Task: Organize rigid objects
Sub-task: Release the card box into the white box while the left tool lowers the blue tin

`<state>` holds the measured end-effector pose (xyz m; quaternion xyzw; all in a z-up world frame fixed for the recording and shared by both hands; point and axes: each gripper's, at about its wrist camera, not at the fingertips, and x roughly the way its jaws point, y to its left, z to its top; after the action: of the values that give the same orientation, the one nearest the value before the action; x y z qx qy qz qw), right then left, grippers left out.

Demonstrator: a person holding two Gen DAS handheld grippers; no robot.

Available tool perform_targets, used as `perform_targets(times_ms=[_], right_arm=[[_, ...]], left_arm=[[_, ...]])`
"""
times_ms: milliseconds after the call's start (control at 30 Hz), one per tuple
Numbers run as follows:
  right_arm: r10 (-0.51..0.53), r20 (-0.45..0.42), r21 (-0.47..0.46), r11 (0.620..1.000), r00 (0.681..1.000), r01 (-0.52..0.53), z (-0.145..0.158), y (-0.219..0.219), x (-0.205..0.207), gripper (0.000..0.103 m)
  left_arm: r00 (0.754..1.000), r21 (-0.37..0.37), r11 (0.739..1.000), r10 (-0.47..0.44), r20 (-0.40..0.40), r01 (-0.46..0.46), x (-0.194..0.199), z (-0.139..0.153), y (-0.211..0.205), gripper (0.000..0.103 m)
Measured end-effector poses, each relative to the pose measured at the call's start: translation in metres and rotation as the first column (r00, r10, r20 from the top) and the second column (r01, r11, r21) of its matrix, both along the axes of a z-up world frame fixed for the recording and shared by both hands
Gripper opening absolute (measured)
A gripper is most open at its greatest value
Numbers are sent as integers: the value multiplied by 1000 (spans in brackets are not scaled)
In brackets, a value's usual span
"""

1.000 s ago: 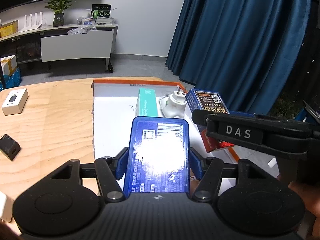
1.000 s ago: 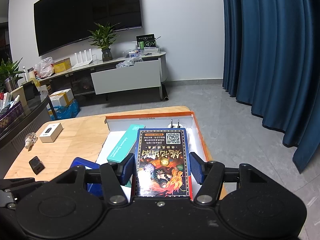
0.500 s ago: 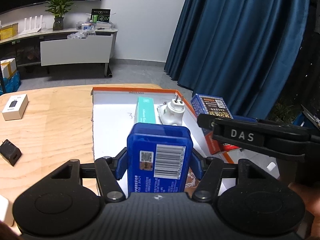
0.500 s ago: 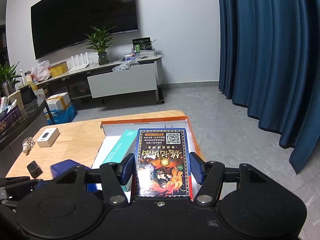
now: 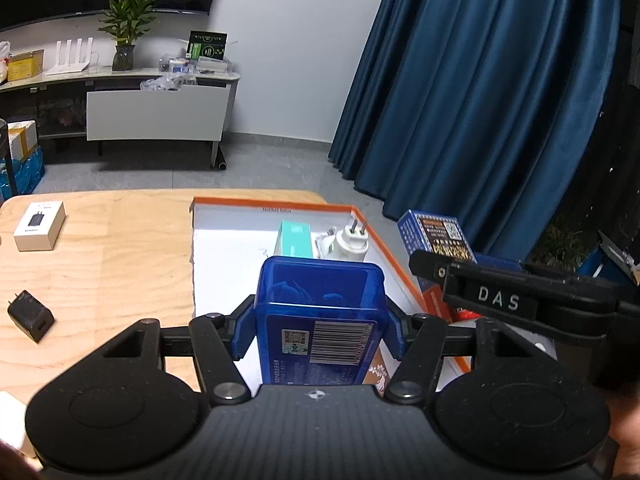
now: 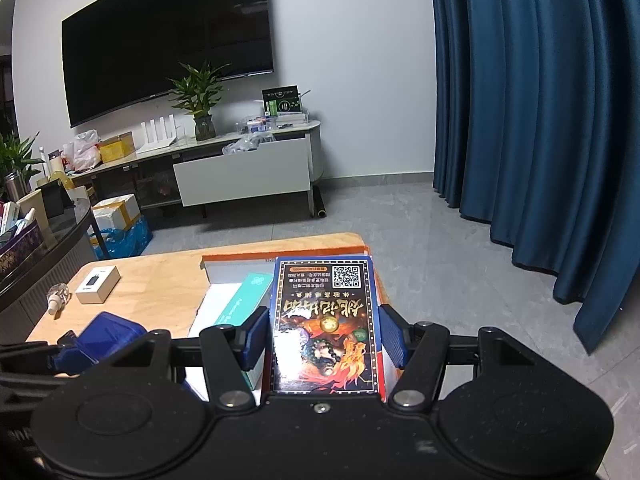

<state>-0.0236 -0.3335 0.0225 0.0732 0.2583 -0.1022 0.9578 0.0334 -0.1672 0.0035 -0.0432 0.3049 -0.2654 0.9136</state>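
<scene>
Left wrist view: the left gripper (image 5: 318, 320) has its jaws closed on a blue plastic case (image 5: 320, 316), clamped by its two long sides with the barcoded face up, which keeps the flat case from twisting. The case hangs above the near part of the orange-rimmed tray (image 5: 272, 206) on the wooden table (image 5: 112, 248). Inside the tray, toward its far rim, lie a teal box (image 5: 294, 238) and, just beside it, a white plug adapter (image 5: 350, 242) with prongs up, so the near floor looks free for more. Left of the tray, well apart, sit a white charger box (image 5: 39, 226) and a black charger (image 5: 30, 315), apparently not yet collected. At the tray's right edge the right gripper's arm, lettered DAS, crosses in front of a printed card box (image 5: 438, 236).

Right wrist view: the right gripper (image 6: 324, 336) has its jaws shut on the same printed card box (image 6: 325, 320), gripped by its long edges, picture side up, held over the tray's right side. The teal box (image 6: 244, 300) lies in the tray just left of it. Both loads are probably meant for the tray
</scene>
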Motion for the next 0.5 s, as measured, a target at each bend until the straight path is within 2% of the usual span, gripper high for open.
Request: perform_targets(times_ms=[500], right_arm=[[7, 5, -1, 1000, 1000, -7, 2, 3, -5, 71]], left_arm=[[1000, 4, 1000, -10, 28, 10, -3, 4, -3, 62]])
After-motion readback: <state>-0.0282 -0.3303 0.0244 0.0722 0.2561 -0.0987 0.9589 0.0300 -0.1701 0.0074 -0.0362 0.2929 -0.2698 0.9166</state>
